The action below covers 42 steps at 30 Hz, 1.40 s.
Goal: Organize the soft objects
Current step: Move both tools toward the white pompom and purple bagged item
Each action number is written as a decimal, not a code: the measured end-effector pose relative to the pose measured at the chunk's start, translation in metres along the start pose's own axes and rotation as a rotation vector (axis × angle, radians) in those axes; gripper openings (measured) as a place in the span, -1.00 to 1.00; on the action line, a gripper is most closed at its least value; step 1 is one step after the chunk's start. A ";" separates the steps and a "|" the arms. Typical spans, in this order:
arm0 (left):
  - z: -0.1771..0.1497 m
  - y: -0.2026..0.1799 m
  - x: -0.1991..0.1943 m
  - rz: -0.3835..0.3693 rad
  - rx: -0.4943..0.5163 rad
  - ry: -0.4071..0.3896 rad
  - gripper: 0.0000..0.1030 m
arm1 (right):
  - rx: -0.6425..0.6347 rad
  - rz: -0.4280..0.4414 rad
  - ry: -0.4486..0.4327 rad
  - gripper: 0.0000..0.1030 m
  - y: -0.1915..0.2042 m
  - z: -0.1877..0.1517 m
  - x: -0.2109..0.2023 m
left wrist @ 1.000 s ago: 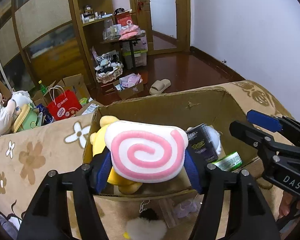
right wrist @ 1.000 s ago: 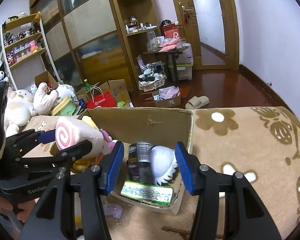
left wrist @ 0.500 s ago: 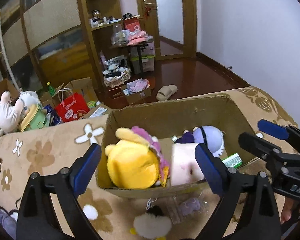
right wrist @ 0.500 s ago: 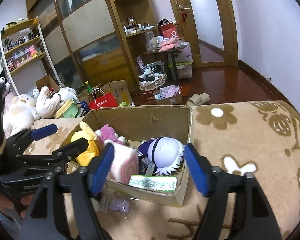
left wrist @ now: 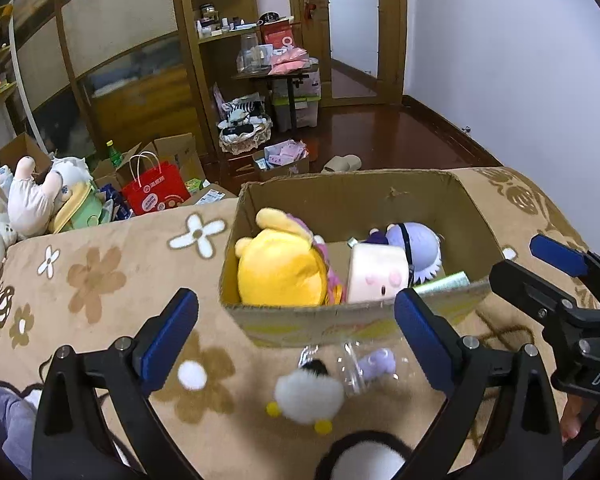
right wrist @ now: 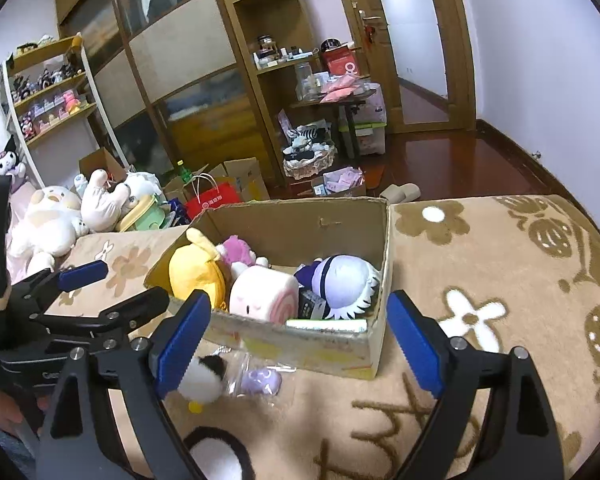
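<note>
Tan flower-patterned blanket [left wrist: 100, 280]: covers the surface and carries everything listed below.

Cardboard box [left wrist: 340, 320]: open-topped, standing on the blanket; taken as the reference landmark.

Yellow plush [left wrist: 280, 268]: largest item inside the box, against its left wall. A pink plush [right wrist: 236, 250] lies just behind it.

Swirl-roll plush [left wrist: 376, 272]: cream body with a small face and pink cheeks; the right wrist view shows its pink spiral end. It lies inside the box at the near wall, touching the yellow plush on one side and the purple-white doll [left wrist: 418, 246] on the other.

Dark can [right wrist: 312, 306] and a green packet [left wrist: 444, 282]: inside the box, at its near right corner.

Outside the box, just in front of its near wall: a white pom-pom plush [left wrist: 308, 392] with yellow bits, beside a clear bag holding a purple item [left wrist: 374, 362].

Left gripper [left wrist: 296, 332]: jaws spread wide, empty, hovering in front of the box's near wall above the pom-pom plush.

Right gripper [right wrist: 298, 340]: jaws likewise wide and empty, before the box's near wall.

Red paper bag [left wrist: 156, 196] and a heap of stuffed animals [left wrist: 32, 204]: well beyond the box, to its left.
</note>
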<state>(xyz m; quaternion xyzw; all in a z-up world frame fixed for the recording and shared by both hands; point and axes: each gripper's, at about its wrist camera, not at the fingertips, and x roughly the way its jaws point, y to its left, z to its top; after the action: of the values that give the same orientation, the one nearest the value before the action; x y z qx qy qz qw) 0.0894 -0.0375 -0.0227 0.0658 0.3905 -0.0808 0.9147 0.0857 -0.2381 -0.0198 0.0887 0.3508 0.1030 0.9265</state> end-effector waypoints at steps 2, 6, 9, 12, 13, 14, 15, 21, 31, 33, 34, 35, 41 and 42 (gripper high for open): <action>-0.004 0.001 -0.005 0.007 0.001 0.007 0.90 | -0.016 -0.002 0.003 0.83 0.004 -0.002 -0.003; -0.011 0.003 -0.014 0.010 -0.011 0.018 0.90 | -0.049 -0.006 0.006 0.83 0.014 -0.008 -0.010; -0.015 0.005 -0.019 0.014 -0.018 0.030 0.90 | -0.067 -0.009 0.011 0.83 0.020 -0.014 -0.015; -0.019 0.008 -0.023 0.032 -0.021 0.044 0.90 | -0.076 -0.014 0.014 0.83 0.024 -0.019 -0.020; -0.020 0.008 -0.024 0.035 -0.024 0.050 0.90 | -0.078 -0.017 0.014 0.83 0.025 -0.021 -0.022; -0.021 0.009 -0.025 0.039 -0.030 0.062 0.90 | -0.079 -0.019 0.014 0.83 0.026 -0.022 -0.024; -0.022 0.011 -0.025 0.041 -0.034 0.070 0.90 | -0.080 -0.020 0.015 0.83 0.027 -0.024 -0.025; -0.027 0.020 -0.026 0.041 -0.053 0.116 0.90 | -0.083 -0.021 0.033 0.83 0.029 -0.034 -0.027; -0.029 0.023 -0.012 0.022 -0.055 0.180 0.90 | -0.112 -0.033 0.060 0.83 0.036 -0.042 -0.015; -0.028 0.025 -0.008 0.016 -0.059 0.192 0.90 | -0.118 -0.036 0.069 0.83 0.037 -0.044 -0.011; -0.028 0.026 -0.005 0.013 -0.061 0.199 0.90 | -0.120 -0.037 0.074 0.83 0.037 -0.045 -0.009; -0.028 0.026 -0.003 0.010 -0.063 0.205 0.90 | -0.122 -0.038 0.078 0.83 0.038 -0.046 -0.006; -0.027 0.030 0.010 0.001 -0.074 0.242 0.90 | -0.135 -0.042 0.109 0.83 0.040 -0.050 0.008; -0.026 0.031 0.013 0.000 -0.075 0.249 0.90 | -0.138 -0.043 0.115 0.83 0.041 -0.051 0.011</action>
<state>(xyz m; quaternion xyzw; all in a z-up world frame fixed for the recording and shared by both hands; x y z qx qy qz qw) 0.0859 -0.0040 -0.0485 0.0410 0.5040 -0.0572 0.8609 0.0544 -0.1916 -0.0545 0.0110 0.3972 0.1118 0.9108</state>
